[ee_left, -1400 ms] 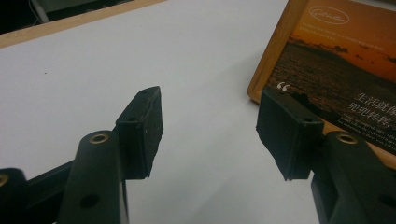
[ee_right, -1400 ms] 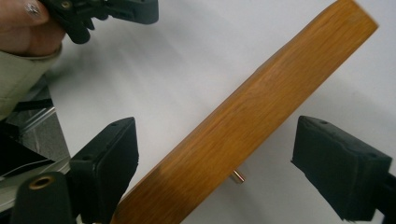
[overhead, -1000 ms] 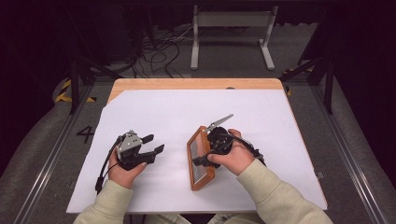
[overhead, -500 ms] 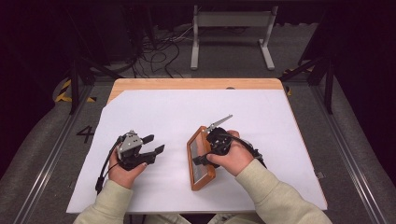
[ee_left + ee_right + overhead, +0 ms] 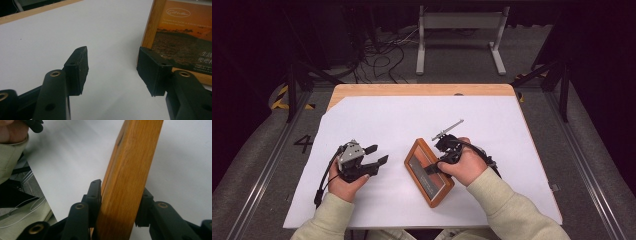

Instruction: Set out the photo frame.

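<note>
White tabletop [image 5: 377,120]: right gripper [image 5: 117,202] jaws clamp wooden frame [image 5: 128,177]; left gripper [image 5: 113,72] gapes empty.

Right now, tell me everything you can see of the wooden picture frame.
The wooden picture frame is a rectangle with an orange-brown wood border that looks varnished. It holds a sunset print with a white oval logo and lines of white text. It sits on the white table cover, angled diagonally near the person's edge. The right gripper is shut on one wooden side, a jaw on each face. The left gripper is open beside it, one jaw close to the frame's edge; contact cannot be told.
</note>
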`<move>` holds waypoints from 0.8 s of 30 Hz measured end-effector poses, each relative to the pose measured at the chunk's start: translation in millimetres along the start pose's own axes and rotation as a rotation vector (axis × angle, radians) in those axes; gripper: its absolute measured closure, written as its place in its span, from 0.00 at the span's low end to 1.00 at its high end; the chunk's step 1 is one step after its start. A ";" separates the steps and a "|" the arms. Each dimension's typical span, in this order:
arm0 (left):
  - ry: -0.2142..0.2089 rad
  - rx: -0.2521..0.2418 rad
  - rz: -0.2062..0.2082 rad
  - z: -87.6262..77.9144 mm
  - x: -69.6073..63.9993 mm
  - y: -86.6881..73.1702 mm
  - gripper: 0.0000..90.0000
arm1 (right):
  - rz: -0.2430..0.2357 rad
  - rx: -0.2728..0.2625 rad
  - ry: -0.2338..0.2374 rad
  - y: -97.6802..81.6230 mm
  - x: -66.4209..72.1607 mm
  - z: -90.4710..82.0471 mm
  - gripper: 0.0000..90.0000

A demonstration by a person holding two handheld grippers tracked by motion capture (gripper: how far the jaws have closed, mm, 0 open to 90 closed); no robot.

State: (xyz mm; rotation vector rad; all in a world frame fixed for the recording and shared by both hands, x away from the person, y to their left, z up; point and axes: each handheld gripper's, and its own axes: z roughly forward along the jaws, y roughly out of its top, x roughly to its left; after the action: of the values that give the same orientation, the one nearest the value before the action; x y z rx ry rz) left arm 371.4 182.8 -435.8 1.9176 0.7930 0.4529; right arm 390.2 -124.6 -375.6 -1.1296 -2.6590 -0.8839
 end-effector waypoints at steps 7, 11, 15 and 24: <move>0.002 -0.001 -0.001 -0.4 0.5 0.0 0.48 | -0.015 0.030 0.017 1.8 -1.6 -3.2 0.77; 0.000 -0.001 -0.005 -0.4 0.4 -0.1 0.48 | -0.062 0.042 -0.003 5.7 -1.3 -9.5 0.79; 0.000 0.001 -0.005 -0.6 0.4 -0.3 0.48 | -0.101 0.047 0.007 12.3 -3.7 -21.5 0.79; 0.002 0.009 -0.010 -2.1 1.1 -1.8 0.48 | -0.280 0.064 0.002 33.3 -8.2 -44.7 0.79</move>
State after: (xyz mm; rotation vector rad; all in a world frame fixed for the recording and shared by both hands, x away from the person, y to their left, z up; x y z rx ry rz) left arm 370.3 185.5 -436.5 1.9211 0.8065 0.4463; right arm 414.1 -136.3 -325.9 -0.7533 -2.8674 -0.8308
